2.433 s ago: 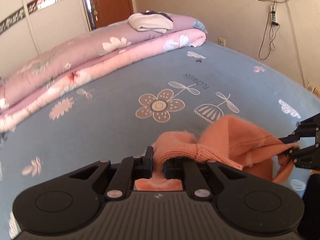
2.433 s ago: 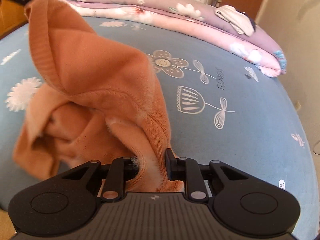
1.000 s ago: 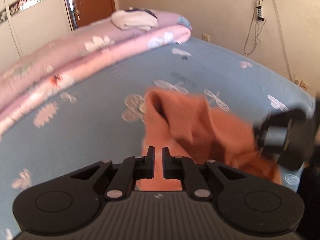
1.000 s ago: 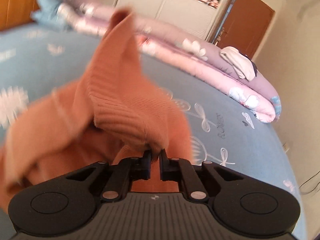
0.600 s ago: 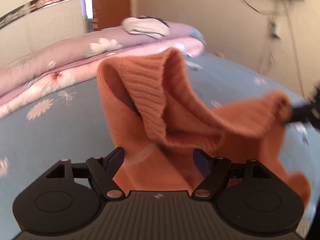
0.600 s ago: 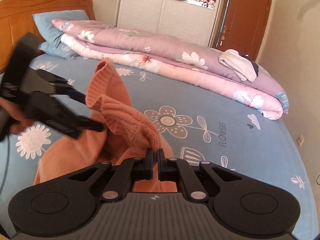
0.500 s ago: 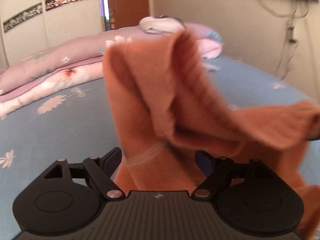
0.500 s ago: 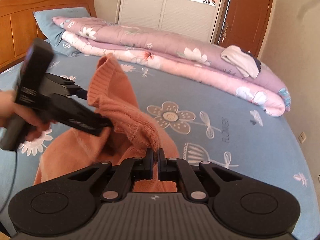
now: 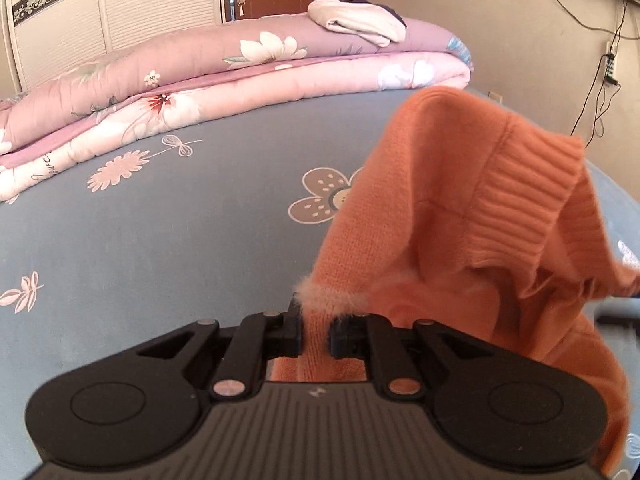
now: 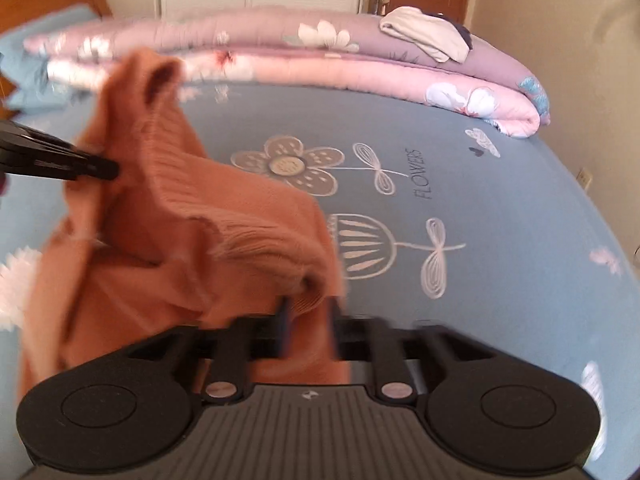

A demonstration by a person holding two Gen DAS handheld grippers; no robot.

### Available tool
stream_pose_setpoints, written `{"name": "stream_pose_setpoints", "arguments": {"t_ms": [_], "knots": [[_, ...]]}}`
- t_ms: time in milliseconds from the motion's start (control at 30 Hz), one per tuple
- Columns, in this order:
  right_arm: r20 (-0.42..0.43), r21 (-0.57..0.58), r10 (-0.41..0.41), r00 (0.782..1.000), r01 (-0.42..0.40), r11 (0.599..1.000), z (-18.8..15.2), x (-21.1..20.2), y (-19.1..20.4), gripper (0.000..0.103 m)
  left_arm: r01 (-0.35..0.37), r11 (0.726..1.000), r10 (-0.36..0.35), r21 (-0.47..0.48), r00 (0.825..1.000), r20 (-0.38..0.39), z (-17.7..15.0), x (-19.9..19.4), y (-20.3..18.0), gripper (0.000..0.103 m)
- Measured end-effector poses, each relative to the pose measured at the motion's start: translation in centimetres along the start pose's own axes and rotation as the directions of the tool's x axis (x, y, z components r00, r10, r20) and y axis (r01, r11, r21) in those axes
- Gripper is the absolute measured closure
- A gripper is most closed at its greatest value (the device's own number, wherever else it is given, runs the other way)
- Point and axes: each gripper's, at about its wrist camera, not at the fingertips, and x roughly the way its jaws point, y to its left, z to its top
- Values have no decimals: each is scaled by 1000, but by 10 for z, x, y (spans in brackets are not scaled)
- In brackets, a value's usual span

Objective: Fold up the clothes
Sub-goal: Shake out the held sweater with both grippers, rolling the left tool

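An orange knit sweater (image 9: 460, 220) hangs bunched above the blue flowered bed sheet (image 9: 160, 240). My left gripper (image 9: 316, 332) has its jaws closing, and the pads pinch a fuzzy edge of the sweater. In the right wrist view that gripper (image 10: 114, 170) reaches in from the left and grips the sweater (image 10: 180, 240) near its ribbed opening. My right gripper (image 10: 308, 320) is blurred and its jaws are opening. A ribbed fold still lies between them, loose from the pads. The lower part of the sweater is hidden behind both gripper bodies.
A rolled pink and lilac floral quilt (image 9: 240, 76) runs along the far side of the bed, with a white garment (image 9: 356, 20) on top. A blue pillow (image 10: 24, 76) and wooden headboard lie far left. Cables (image 9: 600, 80) hang on the right wall.
My left gripper opened wide, dropped lower and closed again on the sweater's edge. My right gripper, shut on the ribbed fold before, has parted its jaws and shifted sideways.
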Motion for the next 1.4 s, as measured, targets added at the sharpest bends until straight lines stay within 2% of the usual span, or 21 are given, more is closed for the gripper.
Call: {"name": "stream_pose_setpoints", "arguments": {"t_ms": [33,133,233,333,367,400,433,500,533,667,767,800,833,867,1000,1033,1100,1167,1200,1300,1400], "knots": [[29,35,-8,1000,7,999,-9,-7,4,20,6,1000,-6,6,1000,10,-1,-3,-1,94],[71,58,-36,997,32,998,-30,-8,25,19,16,1000,-16,24,999,33,-4,-11,-3,94],[50,155,-53,997,45,987,-25,18,40,19,13,999,-14,50,999,40,-4,-20,-3,94],[78,126,-172,982,162,979,-12,51,58,19,-3,998,1,60,999,37,-9,-32,7,94],[74,98,-216,974,208,973,-9,62,61,22,-7,999,6,44,999,31,-12,-35,13,94],[64,86,-229,971,223,971,-9,70,58,39,-16,999,15,40,1000,25,-16,-35,19,94],[51,94,-211,976,206,974,-9,73,51,63,-25,999,24,36,1000,18,-20,-35,24,93],[51,95,-172,984,166,981,-12,64,34,75,-35,998,35,49,999,9,-28,-34,31,92],[61,89,-165,984,159,983,-13,55,26,77,-37,997,37,66,999,7,-32,-32,32,88],[95,41,-80,992,76,996,-9,12,6,79,-47,984,39,169,998,55,-39,-39,13,86],[108,10,-17,994,16,1000,5,-13,-2,80,-44,960,20,276,996,87,-42,-49,-6,72],[115,4,2,993,-2,1000,11,-21,-4,80,-69,943,36,326,994,105,-43,-50,-12,63],[121,0,14,993,-14,1000,16,-26,-6,81,-95,922,51,375,991,124,-45,-51,-19,55],[129,-1,23,991,-23,1000,21,-30,-8,82,-121,898,66,422,987,144,-46,-52,-25,52],[142,-32,38,989,-34,999,34,-39,-11,84,-201,795,118,572,977,179,-57,-58,-43,48],[140,-44,36,990,-30,999,35,-38,-10,84,-220,762,125,610,973,194,-61,-60,-48,43],[133,-65,33,991,-25,998,35,-37,-8,84,-237,663,111,710,969,220,-70,-65,-64,34],[124,-70,45,991,-36,997,33,-35,-6,84,-239,548,78,801,969,236,-79,-69,-81,33],[122,-72,46,991,-38,997,32,-35,-5,84,-231,505,57,832,970,234,-81,-69,-91,33],[118,-75,53,992,-44,996,30,-36,-4,84,-159,405,20,900,986,166,-78,-56,-114,33],[103,-80,72,992,-64,995,30,-37,-5,84,-64,263,18,963,998,62,-77,-37,-133,35]]}}
